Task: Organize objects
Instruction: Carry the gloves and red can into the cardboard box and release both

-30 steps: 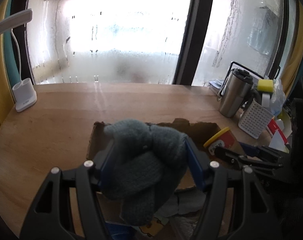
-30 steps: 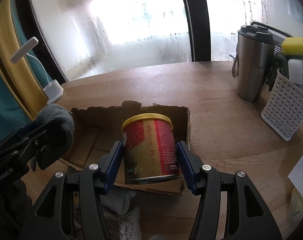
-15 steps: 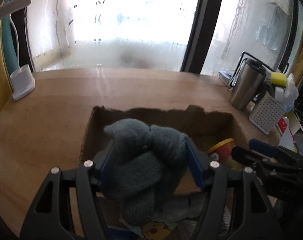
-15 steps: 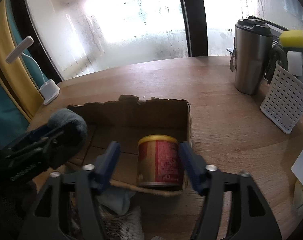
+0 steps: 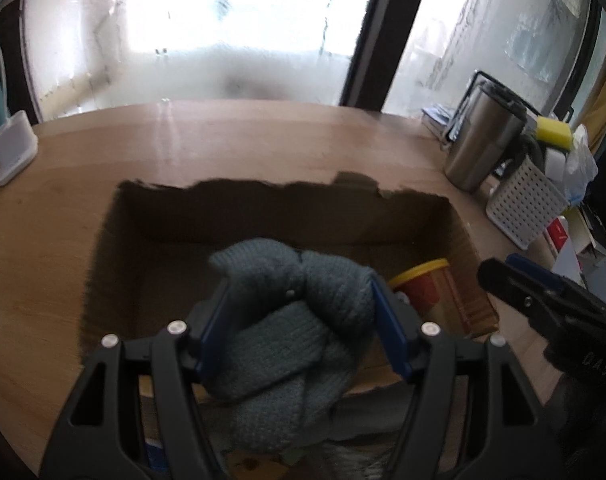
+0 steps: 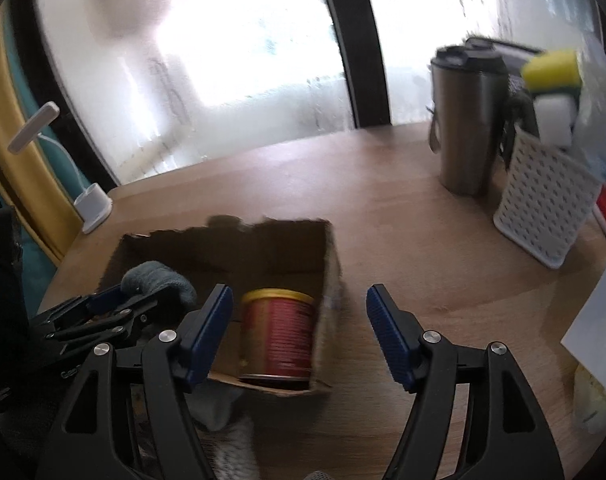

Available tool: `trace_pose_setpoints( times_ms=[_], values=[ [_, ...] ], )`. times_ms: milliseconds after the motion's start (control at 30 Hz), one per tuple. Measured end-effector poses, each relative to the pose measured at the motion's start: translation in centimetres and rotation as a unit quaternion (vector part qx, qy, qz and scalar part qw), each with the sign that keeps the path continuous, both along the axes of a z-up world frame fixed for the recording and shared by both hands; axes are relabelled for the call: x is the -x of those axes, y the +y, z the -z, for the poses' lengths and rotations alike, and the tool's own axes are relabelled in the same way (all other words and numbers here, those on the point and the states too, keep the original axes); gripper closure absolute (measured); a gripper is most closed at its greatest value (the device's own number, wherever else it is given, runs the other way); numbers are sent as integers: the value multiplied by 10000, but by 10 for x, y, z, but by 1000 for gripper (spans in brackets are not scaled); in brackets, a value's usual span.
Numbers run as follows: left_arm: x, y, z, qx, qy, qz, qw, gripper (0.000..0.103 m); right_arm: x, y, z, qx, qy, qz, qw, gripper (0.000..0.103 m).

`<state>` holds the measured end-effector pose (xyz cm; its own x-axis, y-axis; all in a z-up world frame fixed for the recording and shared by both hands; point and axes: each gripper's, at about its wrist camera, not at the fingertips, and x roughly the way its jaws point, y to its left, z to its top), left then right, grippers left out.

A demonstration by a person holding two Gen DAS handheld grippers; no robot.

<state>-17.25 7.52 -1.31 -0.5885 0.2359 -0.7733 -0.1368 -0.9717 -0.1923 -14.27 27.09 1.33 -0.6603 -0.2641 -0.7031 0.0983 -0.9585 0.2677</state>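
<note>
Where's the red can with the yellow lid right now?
The red can stands upright in the cardboard box's near right corner, seen from the right wrist.

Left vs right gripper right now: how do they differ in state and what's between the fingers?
Left gripper is shut on the grey knit glove; right gripper is open and holds nothing. The left hangs over the cardboard box with its load; the right stands back from the red can, which sits upright in the box's right corner. Both have blue pads and point down at the box.
</note>
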Motion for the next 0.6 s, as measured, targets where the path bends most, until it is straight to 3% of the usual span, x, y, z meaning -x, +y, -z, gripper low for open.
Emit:
trace_pose_setpoints(
  times_ms=[267, 400, 533, 600],
  values=[
    [10, 10, 13, -200, -350, -43, 9992, 34, 3, 13, 11, 78, -66, 53, 9999, 31],
    [16, 12, 18, -408, -607, 36, 9973, 23, 2, 18, 12, 108, -74, 93, 9999, 31],
    [13, 12, 18, -495, -618, 25, 9969, 20, -1, 21, 12, 118, -76, 118, 9998, 31],
    [10, 12, 15, -531, -565, 54, 9970, 10, -2, 21, 11, 110, -53, 138, 9998, 31]
  ],
)
